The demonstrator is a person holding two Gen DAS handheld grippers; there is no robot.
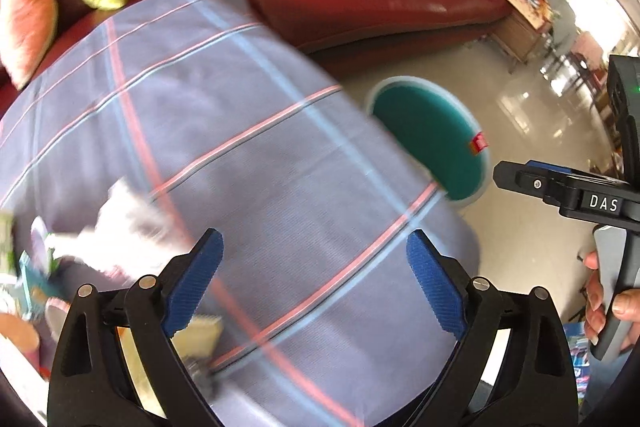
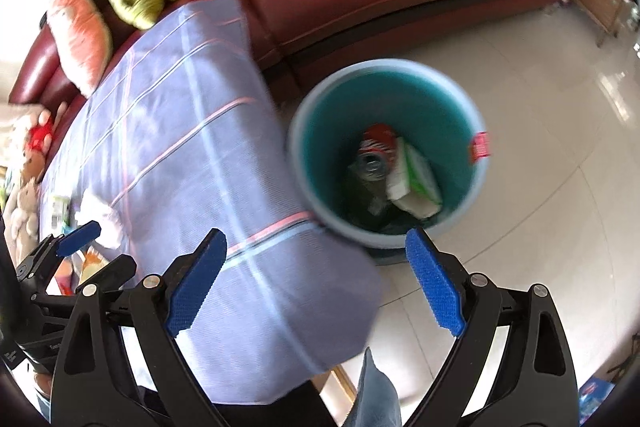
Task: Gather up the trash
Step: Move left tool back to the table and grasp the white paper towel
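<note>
In the right wrist view the right gripper [image 2: 316,275] stood with its blue pads wide apart and nothing between them. Just above it, at centre right of the frame, sat the teal waste bin [image 2: 386,155] on the pale tiled floor [image 2: 540,131], already holding a red-and-white can [image 2: 376,143], a clear bottle [image 2: 370,167] and a white-and-green carton [image 2: 414,179].

In the left wrist view the left gripper [image 1: 316,275] was likewise spread and empty over the striped lilac tablecloth [image 1: 240,131]. The remaining trash lay at the lower left of that frame: a crumpled white tissue [image 1: 124,219] and some blurred packets beside it, too smeared to name. The bin showed at centre right there, partly hidden by the cloth's edge.

The likeliest slip from here would be a poor grasp on the tissue: it was soft and flat on loose fabric, so the pads could pinch the cloth with it and drag the cover. The frames were smeared, so a hurried reach might also miss the small packets or knock them off the table's edge.
</note>
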